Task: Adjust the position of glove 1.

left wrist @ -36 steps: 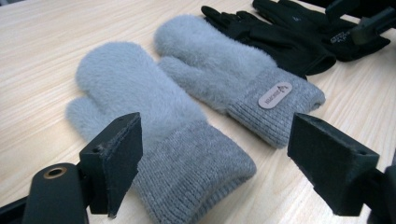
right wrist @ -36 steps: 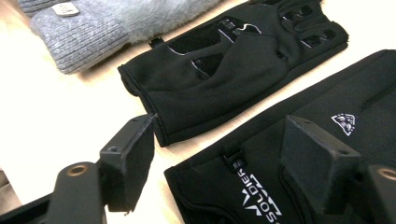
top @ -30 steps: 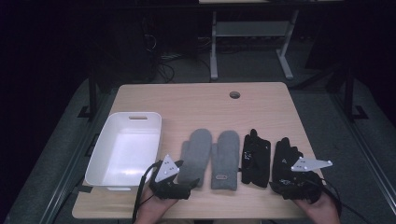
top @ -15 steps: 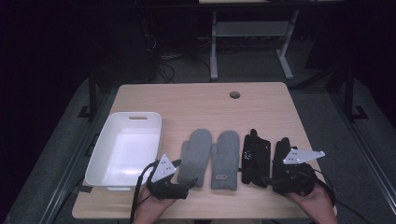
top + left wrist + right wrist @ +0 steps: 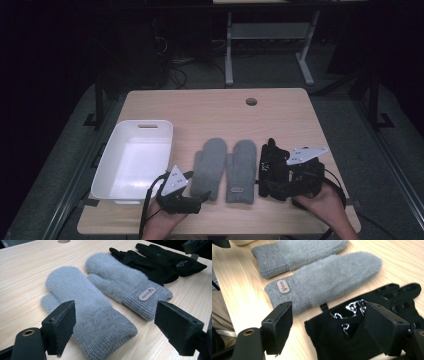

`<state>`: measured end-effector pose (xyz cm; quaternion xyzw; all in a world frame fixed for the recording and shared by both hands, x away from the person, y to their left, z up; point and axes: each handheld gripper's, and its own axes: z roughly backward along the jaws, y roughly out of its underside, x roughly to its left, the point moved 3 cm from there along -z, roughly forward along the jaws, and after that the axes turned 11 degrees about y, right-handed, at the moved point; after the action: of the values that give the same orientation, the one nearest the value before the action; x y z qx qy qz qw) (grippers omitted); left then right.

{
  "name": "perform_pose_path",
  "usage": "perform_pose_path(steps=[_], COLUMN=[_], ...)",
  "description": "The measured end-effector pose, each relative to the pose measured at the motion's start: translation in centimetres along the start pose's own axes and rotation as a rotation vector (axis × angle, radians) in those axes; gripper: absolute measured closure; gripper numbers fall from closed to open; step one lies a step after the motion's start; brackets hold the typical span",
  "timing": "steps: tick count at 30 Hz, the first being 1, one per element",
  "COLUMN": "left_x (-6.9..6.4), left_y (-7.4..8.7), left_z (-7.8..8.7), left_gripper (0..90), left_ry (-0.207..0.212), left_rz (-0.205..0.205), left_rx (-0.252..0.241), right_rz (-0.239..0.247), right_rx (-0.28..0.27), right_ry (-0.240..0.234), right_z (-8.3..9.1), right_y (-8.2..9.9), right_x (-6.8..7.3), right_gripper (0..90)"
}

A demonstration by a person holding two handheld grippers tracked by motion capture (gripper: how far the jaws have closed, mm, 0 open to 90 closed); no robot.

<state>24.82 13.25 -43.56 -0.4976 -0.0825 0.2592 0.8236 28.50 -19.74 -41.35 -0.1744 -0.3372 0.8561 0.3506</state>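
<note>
Two fluffy grey mittens lie side by side at the table's front middle, the left mitten (image 5: 208, 167) (image 5: 80, 300) and the right mitten (image 5: 241, 169) (image 5: 117, 277) with a small tag on its cuff. Just right of them lie two black gloves (image 5: 271, 162) (image 5: 160, 262). My left gripper (image 5: 199, 198) (image 5: 117, 333) is open, its jaws on either side of the left mitten's knitted cuff and apart from it. My right gripper (image 5: 275, 184) (image 5: 329, 333) is open too, low over the cuff of a black glove (image 5: 342, 342). The hand and gripper hide much of the outer glove.
A white plastic tub (image 5: 114, 172) stands empty at the front left, close beside my left gripper. A round cable hole (image 5: 251, 101) sits near the table's far edge. The far half of the wooden table (image 5: 210, 110) is bare.
My right gripper has moved left and forward, from beside the outer black glove to over the gloves. The left gripper has hardly moved.
</note>
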Motion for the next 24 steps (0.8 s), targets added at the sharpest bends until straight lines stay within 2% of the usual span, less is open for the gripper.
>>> perform_pose_path(steps=[15,24], left_x=[0.0,-0.1], left_y=[0.1,0.2], left_z=[-0.1,-0.2], left_gripper=[17.3,17.3], left_ry=[0.004,0.008], left_rz=[0.002,0.003], left_rx=[0.007,0.01], right_rz=[0.056,0.084], right_rx=[0.058,0.08], right_ry=[-0.064,-0.078], right_z=[-2.4,-3.4], right_y=[-3.0,-4.2], right_x=[0.8,1.2], right_gripper=[22.8,22.8])
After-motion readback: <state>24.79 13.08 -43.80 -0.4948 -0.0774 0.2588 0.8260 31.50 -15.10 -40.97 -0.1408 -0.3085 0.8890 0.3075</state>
